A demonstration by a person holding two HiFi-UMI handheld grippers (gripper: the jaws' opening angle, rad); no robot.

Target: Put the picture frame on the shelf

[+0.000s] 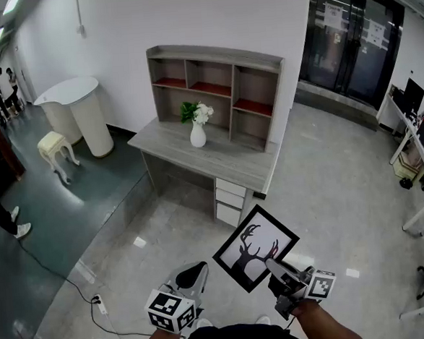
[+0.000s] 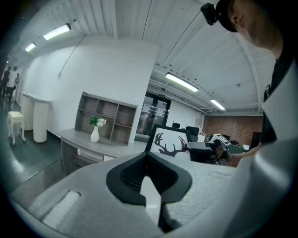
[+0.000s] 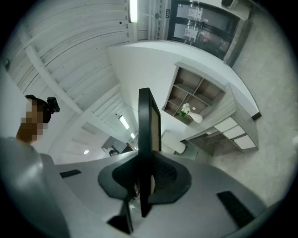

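The right gripper (image 1: 275,268) was clamped on a lower edge of the black-framed picture of deer antlers (image 1: 256,247). The picture stood up out of its jaws, turned cornerwise in the head view. The left gripper (image 1: 193,274) hung just beside it, jaws together and empty. The grey wooden cubby shelf (image 1: 217,85) stood well apart, straight ahead on the grey desk (image 1: 229,160) against the white wall. A white vase of flowers (image 1: 198,132) stood before its left compartments. Pale glossy floor (image 1: 328,171) lay between, so the carry looked barely begun.

The head view looks down from high. Both gripper views look ahead from low. All 3 see the shelf (image 1: 217,92).
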